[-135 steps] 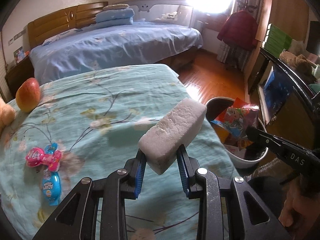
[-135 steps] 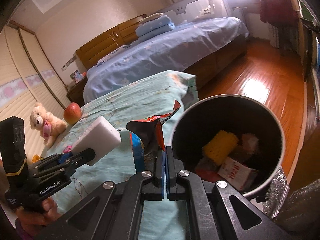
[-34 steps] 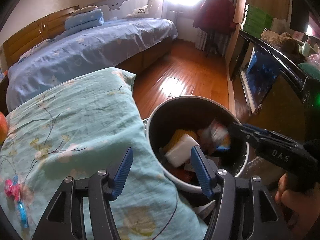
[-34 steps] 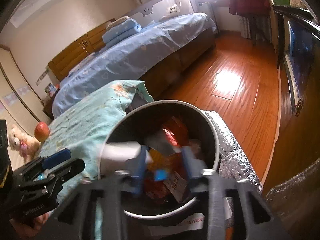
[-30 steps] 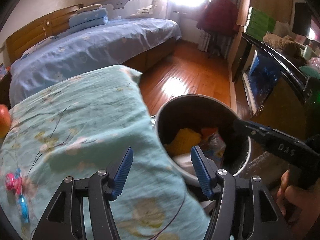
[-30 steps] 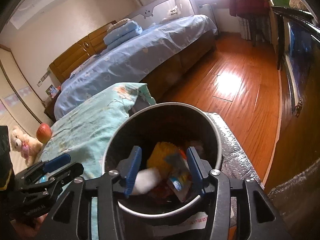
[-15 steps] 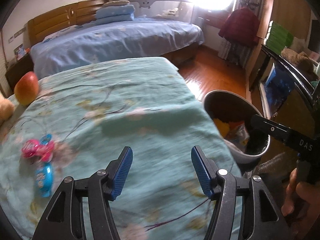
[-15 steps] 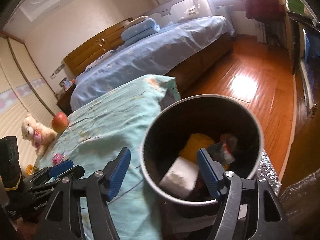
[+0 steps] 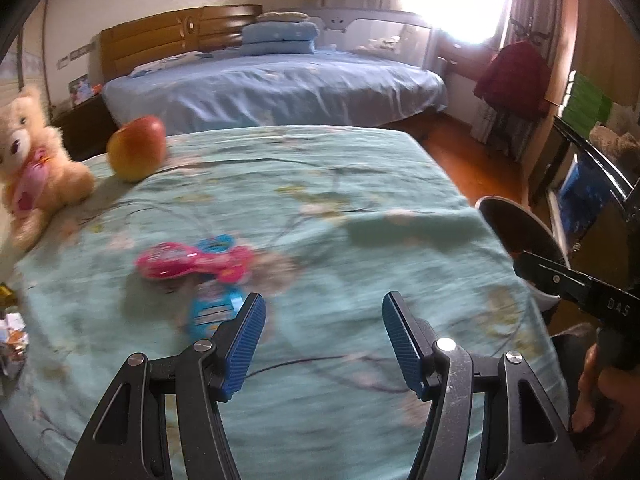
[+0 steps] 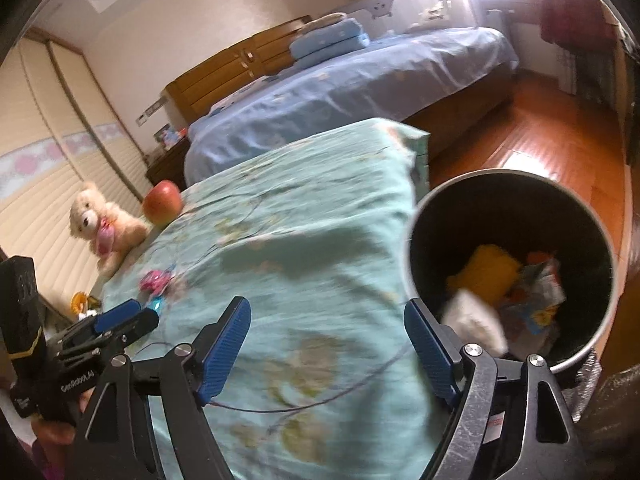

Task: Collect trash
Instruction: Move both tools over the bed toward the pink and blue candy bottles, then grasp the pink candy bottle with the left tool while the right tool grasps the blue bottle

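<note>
My left gripper [image 9: 323, 316] is open and empty above the teal floral cover [image 9: 320, 208]. Just ahead of its left finger lie a pink toy [image 9: 192, 262] and a blue packet [image 9: 214, 310]. My right gripper [image 10: 326, 320] is empty too, its jaws still opening, over the cover's edge beside the round bin [image 10: 510, 184]. Inside the bin sit a white foam block [image 10: 474, 320], a yellow sponge [image 10: 486, 270] and a crumpled snack wrapper [image 10: 536, 292]. The left gripper [image 10: 116, 322] also shows at the lower left of the right wrist view.
A teddy bear [image 9: 30, 168] and an apple [image 9: 138, 148] sit at the cover's far left. Small wrappers [image 9: 10, 332] lie at the left edge. A blue bed [image 9: 272, 84] stands behind, wooden floor [image 10: 560, 128] to the right, a dark cabinet [image 9: 592, 188] past the bin.
Both grippers swung left, away from the bin and over the cover. The right gripper's jaws spread wider. The pink toy, bear and apple came into the left wrist view.
</note>
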### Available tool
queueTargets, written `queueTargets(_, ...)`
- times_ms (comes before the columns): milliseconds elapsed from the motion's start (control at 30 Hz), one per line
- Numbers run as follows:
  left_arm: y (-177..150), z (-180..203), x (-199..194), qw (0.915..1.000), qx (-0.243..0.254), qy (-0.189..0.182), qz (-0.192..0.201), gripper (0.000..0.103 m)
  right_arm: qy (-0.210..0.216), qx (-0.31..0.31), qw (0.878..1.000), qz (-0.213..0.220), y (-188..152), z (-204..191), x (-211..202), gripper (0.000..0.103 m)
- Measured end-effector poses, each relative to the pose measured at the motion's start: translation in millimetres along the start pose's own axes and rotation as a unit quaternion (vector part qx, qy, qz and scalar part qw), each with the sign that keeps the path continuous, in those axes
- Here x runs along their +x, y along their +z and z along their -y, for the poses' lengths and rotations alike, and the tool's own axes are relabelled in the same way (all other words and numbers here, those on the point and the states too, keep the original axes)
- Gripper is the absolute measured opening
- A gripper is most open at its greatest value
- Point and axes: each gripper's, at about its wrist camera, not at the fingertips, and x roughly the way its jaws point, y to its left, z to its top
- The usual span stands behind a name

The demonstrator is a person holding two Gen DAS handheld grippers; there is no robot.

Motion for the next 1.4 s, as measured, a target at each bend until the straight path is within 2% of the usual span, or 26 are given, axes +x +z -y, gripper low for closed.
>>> queueTargets(333,-16.7,-58.4,-15.2,0.9992,-0.014,0.037,-0.004,0.061,0.042,-0.048,0.997,-0.039,-19.2,-62.2,29.3,0.081)
queueTargets(533,-12.0,-91.4,-8.7,0.9988,0.000,0.049,-0.010,0.061,0.056,-0.066,0.995,-0.048,-20.1,-85.0,38.3,0.081)
queueTargets(700,4.1,-108.5,10.5,0.9973,0.059,0.041,-0.018,0.065,0.057,-0.074,0.994,-0.053,-18.8,-95.5,44.5,0.081)
queueTargets(833,17.1,-105.5,30.2,0.9891,0.145,0.016,-0.025,0.068,0.056,-0.075,0.994,-0.056,-18.4,-100.3,48.1,0.081)
queueTargets(1067,31.6,-110.7,71.6,0.9775,0.204,-0.028,-0.047,0.069,0.048,-0.078,0.994,-0.060,-16.1,-102.3,52.4,0.081)
queueTargets(1133,30.5,-106.4,78.9,0.9747,0.215,-0.038,-0.047,0.062,0.046,-0.078,0.994,-0.061,-15.1,-101.8,53.6,0.081)
queueTargets(1167,29.8,-104.1,79.8,0.9737,0.219,-0.041,-0.047,0.049,0.045,-0.077,0.994,-0.061,-14.6,-101.7,54.1,0.081)
queueTargets(1267,26.2,-99.3,76.3,0.9746,0.217,-0.038,-0.041,0.044,0.045,-0.078,0.994,-0.060,-13.9,-102.4,55.5,0.081)
queueTargets(1333,24.0,-100.5,74.1,0.9786,0.198,-0.033,-0.043,0.040,0.047,-0.082,0.993,-0.064,-14.3,-105.4,58.4,0.081)
queueTargets(1400,20.9,-102.4,70.1,0.9830,0.176,-0.023,-0.048,0.031,0.052,-0.087,0.993,-0.068,-15.1,-109.0,61.4,0.080)
